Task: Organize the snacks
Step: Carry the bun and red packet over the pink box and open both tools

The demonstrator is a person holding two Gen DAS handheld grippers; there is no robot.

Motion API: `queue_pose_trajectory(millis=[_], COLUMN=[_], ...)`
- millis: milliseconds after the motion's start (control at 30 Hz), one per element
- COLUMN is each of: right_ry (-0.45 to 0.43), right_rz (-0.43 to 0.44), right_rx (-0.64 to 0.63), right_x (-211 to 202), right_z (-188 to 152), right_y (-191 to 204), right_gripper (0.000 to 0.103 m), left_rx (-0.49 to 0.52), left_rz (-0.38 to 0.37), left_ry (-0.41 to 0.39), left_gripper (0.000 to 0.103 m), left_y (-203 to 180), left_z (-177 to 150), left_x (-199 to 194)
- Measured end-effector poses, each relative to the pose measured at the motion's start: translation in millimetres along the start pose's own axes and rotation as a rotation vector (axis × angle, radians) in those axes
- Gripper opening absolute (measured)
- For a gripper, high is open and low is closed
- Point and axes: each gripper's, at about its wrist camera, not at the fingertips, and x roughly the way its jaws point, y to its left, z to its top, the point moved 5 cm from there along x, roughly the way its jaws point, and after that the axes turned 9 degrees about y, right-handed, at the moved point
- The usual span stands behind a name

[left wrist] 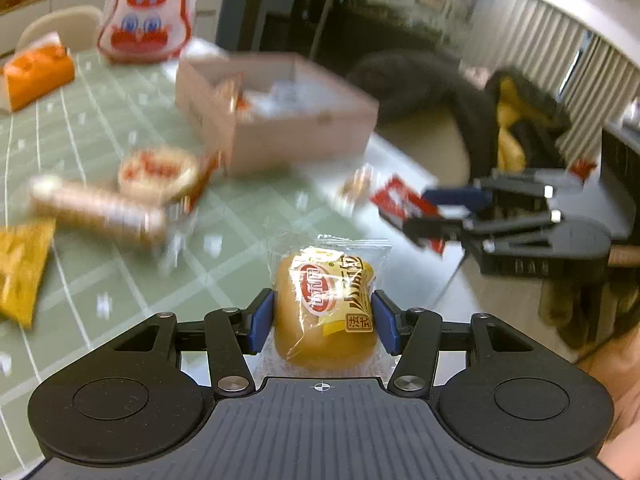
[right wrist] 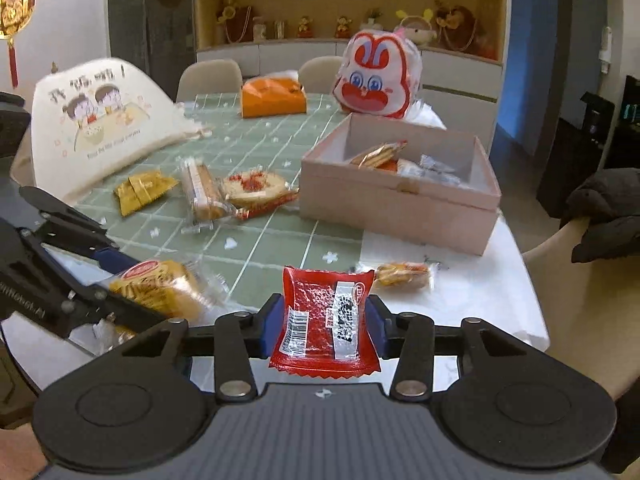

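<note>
The left gripper [left wrist: 323, 322] points down at the table and squeezes a little golden cake [left wrist: 326, 312] in a clear wrapper between its blue pads, lifted off the green tablecloth [left wrist: 120, 280]. The right gripper [right wrist: 325, 326] tilts down too and pinches a red snack packet [right wrist: 324, 320] standing up between its pads — the two tools hang side by side. Past them sits the pink box [right wrist: 400, 200] with snacks inside, and more snacks — a round cracker pack [right wrist: 256, 188] among them — lie on the cloth beside it.
</note>
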Motion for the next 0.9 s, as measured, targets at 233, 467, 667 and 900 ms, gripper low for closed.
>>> queue_pose_trajectory(millis=[233, 467, 667, 900], right_ry=[-0.162, -0.209, -0.147, -0.027], right_rz=[-0.005, -0.113, -0.095, 0.016], right_rx=[0.101, 0.169, 0.233, 0.35], right_x=[-44, -33, 24, 124], right_z=[58, 135, 158, 200], right_y=[-46, -96, -132, -151], right_gripper=[0.043, 0.043, 0.043, 0.058], left_rx=[0.035, -0.202, -0.185, -0.174], left_rz=[-0.048, -0.049, 0.017, 0.029], left_ry=[-0.35, -0.232, -0.038, -0.08], left_gripper=[0.058, 0.058, 0.058, 0.058], left_y=[-10, 47, 80, 87], left_z=[125, 223, 208, 209], left_x=[-51, 53, 135, 110])
